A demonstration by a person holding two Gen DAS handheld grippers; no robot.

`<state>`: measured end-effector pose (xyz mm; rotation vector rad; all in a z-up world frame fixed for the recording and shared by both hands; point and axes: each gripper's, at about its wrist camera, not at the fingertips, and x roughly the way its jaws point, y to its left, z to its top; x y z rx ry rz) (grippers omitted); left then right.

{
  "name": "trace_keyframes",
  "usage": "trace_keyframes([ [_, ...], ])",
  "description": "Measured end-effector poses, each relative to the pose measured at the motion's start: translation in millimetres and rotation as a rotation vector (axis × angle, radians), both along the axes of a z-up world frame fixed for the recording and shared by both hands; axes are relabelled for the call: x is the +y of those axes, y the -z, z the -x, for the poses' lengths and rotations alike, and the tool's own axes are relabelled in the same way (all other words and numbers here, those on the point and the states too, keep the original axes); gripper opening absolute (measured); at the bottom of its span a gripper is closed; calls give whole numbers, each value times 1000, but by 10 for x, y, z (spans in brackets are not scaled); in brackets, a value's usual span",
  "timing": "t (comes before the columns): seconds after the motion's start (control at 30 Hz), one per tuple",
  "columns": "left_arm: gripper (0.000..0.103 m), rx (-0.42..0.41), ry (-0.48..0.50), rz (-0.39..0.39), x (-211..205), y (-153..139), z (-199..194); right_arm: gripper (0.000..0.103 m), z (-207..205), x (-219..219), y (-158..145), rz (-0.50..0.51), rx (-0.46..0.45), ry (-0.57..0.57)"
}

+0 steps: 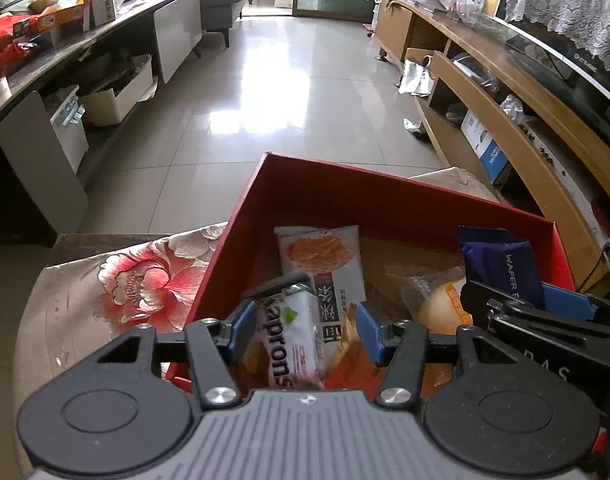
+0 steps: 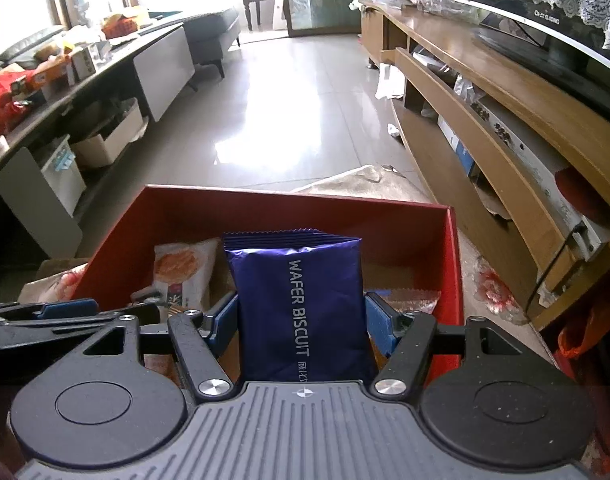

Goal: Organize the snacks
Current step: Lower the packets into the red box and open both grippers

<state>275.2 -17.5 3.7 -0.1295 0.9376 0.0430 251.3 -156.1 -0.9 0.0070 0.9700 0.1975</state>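
Note:
A red cardboard box (image 1: 345, 200) (image 2: 265, 204) stands on a flowered cloth (image 1: 137, 276). My left gripper (image 1: 307, 330) hangs over the box's near left part, shut on a white-and-pink snack pack (image 1: 291, 340) that lies against the left pad. Beyond it, a white pack with an orange picture (image 1: 321, 264) (image 2: 181, 272) leans inside the box. My right gripper (image 2: 301, 320) (image 1: 517, 300) is shut on a purple wafer biscuit pack (image 2: 301, 300) (image 1: 501, 264), upright over the box's right half. The left gripper (image 2: 109, 308) shows at the left edge. A clear-wrapped orange snack (image 1: 437, 300) (image 2: 409, 300) lies below.
A long wooden TV stand (image 1: 505, 92) (image 2: 485, 92) with a TV runs along the right. A low dark table (image 1: 65, 48) piled with boxes and bags runs along the left. Glossy tiled floor (image 1: 285, 80) stretches between them toward a sofa and a chair.

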Motion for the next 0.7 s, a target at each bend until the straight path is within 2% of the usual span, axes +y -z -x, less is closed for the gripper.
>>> trace_keyframes([
  [0.2,56,4,-9,9,35,7,-10,74,-43,9,24,-7,-4,-2],
  [0.57,58,-12,-31,42,168,-102,52,76,-32,10,-129,-93,-42,-7],
  [0.7,58,-8,-15,41,147,-104,118,78,-4,29,-169,-86,-53,-13],
])
